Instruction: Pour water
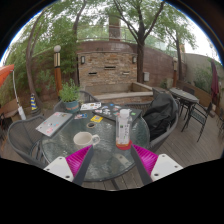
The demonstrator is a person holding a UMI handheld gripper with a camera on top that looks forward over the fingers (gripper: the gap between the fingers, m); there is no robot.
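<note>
Bottle (124, 129) with red cap is standing upright on the round glass worktop (60, 150), just beyond the tool (108, 160), whose fingers are gaping wide, holding nothing. White cup (84, 140) is sitting left of it.

The gripper (110, 163) shows only its finger ends, the rest cut off at the bottom of the frame. The bottle's (124, 130) label is too small to read, as are the papers (92, 106) at centre. The glass table's (60, 140) near rim is hidden behind the fingers.
</note>
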